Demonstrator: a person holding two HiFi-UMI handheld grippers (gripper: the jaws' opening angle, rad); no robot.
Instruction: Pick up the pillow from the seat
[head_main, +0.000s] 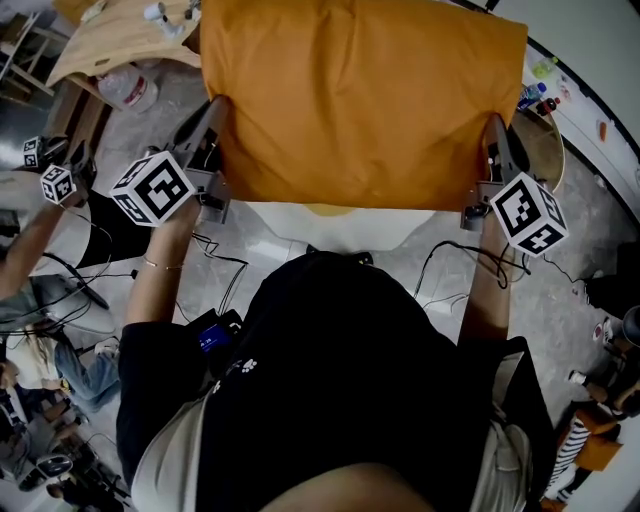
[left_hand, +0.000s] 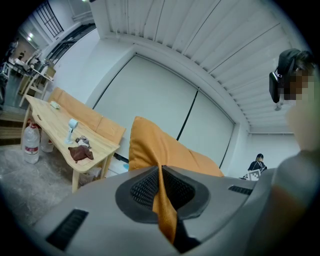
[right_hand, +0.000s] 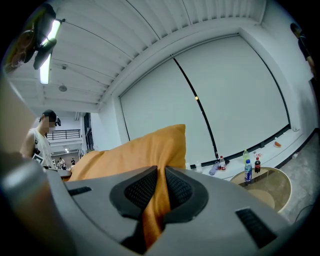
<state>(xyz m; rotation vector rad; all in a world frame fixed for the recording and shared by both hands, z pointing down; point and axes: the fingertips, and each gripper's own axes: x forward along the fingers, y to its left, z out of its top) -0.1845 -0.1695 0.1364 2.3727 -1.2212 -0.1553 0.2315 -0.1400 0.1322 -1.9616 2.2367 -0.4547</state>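
We have the orange pillow (head_main: 360, 100) pinched at both side edges: left gripper (head_main: 219, 108) clamped on its fabric, right gripper (head_main: 492, 128) likewise, pillow spread between them.

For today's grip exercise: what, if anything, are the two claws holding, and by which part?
Both hold the orange pillow: the left claw pinches fabric at its left edge, the right claw at its right edge.

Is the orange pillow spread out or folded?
Spread out: the orange pillow is held flat, the left gripper and right gripper each shut on one side edge.
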